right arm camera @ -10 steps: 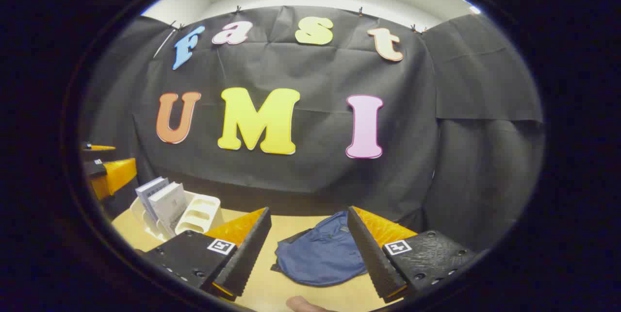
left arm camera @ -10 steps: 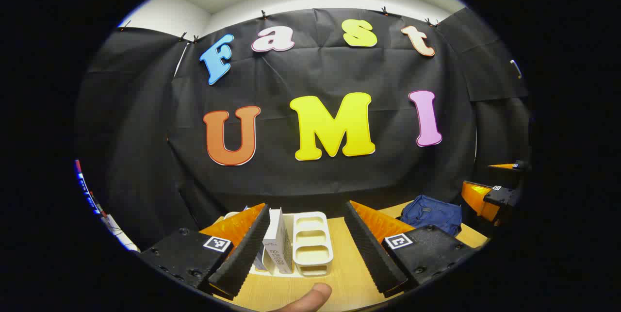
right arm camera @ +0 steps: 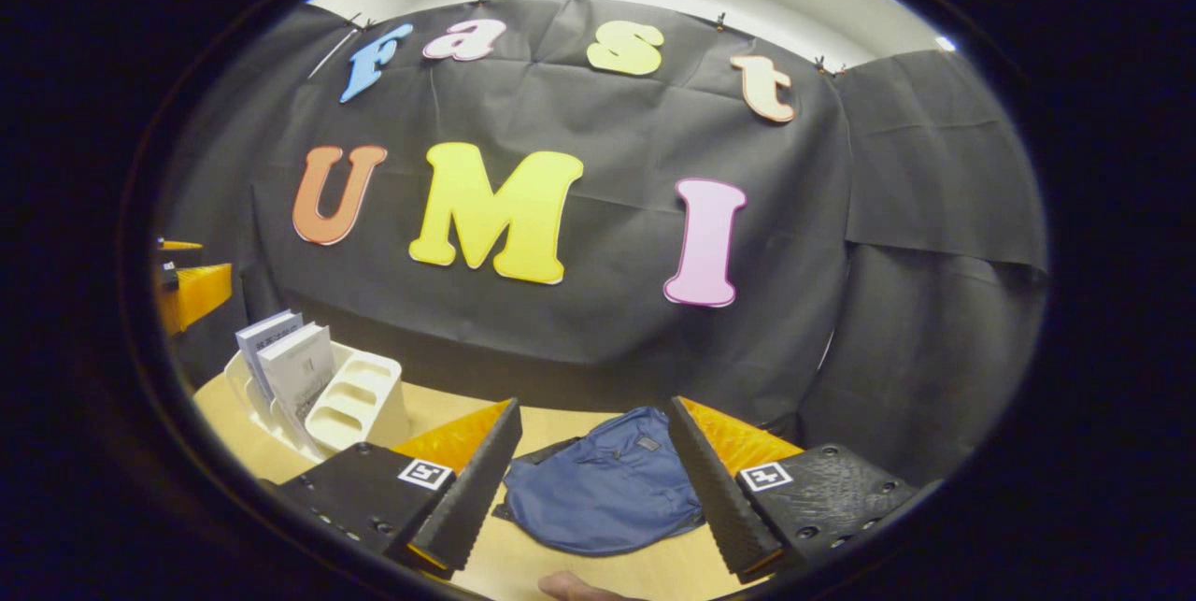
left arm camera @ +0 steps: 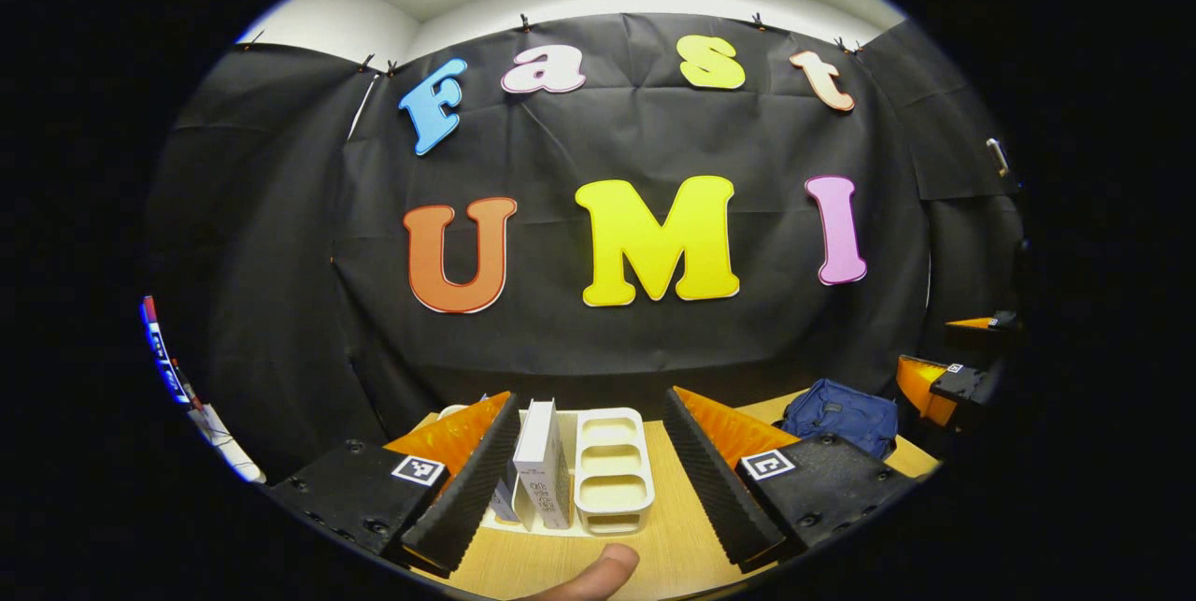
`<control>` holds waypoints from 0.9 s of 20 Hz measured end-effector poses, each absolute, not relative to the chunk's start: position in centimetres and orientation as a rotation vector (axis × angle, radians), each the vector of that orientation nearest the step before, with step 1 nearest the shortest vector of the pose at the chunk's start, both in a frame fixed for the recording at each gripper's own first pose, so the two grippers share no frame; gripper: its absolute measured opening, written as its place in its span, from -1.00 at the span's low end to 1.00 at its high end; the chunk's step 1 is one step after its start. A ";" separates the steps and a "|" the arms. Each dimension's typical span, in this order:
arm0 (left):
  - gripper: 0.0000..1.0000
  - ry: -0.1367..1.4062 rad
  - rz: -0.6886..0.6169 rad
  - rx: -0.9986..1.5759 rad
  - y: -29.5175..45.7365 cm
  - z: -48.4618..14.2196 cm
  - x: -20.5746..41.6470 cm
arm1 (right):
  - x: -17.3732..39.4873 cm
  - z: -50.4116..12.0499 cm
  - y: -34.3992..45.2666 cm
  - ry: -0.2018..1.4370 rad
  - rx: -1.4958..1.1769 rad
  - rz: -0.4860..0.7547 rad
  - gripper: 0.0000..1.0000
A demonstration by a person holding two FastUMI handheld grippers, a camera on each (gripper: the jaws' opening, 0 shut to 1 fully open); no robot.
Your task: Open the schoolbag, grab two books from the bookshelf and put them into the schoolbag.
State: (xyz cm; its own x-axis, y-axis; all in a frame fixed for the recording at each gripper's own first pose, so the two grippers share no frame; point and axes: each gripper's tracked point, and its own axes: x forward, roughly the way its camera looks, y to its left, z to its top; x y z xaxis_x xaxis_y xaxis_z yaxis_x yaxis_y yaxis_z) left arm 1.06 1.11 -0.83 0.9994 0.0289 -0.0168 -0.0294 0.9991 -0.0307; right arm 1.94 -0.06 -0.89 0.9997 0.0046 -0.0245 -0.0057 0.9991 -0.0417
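A white slotted bookshelf [left arm camera: 609,470] stands on the wooden table, with two upright books [left arm camera: 542,463] in its left slots. My left gripper [left arm camera: 598,479] is open, hovering in front of the shelf with the books and rack between its fingers' line of sight. A blue schoolbag [right arm camera: 603,481] lies flat and zipped on the table. My right gripper [right arm camera: 598,479] is open just before the bag. The bag [left arm camera: 838,414] also lies to the right in the left gripper view, and the bookshelf [right arm camera: 350,395] with its books [right arm camera: 285,363] sits at the left in the right gripper view.
The wooden table [left arm camera: 673,526] runs to the black cloth wall behind. A person's thumb [left arm camera: 598,575] pokes in at the bottom of the left gripper view. The other gripper [left arm camera: 944,381] is at the far right there, and the other gripper [right arm camera: 192,288] at the far left in the right gripper view.
Both views shifted slightly. The right gripper tilted and moved a little toward the schoolbag, which now sits more centred between its fingers. The left gripper barely moved.
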 end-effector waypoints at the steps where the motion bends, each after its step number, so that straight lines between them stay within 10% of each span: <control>1: 0.97 0.019 0.029 -0.036 1.0 -0.9 1.1 | 2.1 -1.1 0.0 0.029 -0.047 0.013 0.91; 18: 0.98 0.030 0.103 -0.028 0.1 -2.6 -0.4 | 6.7 -14.5 0.8 0.261 -0.258 0.090 0.92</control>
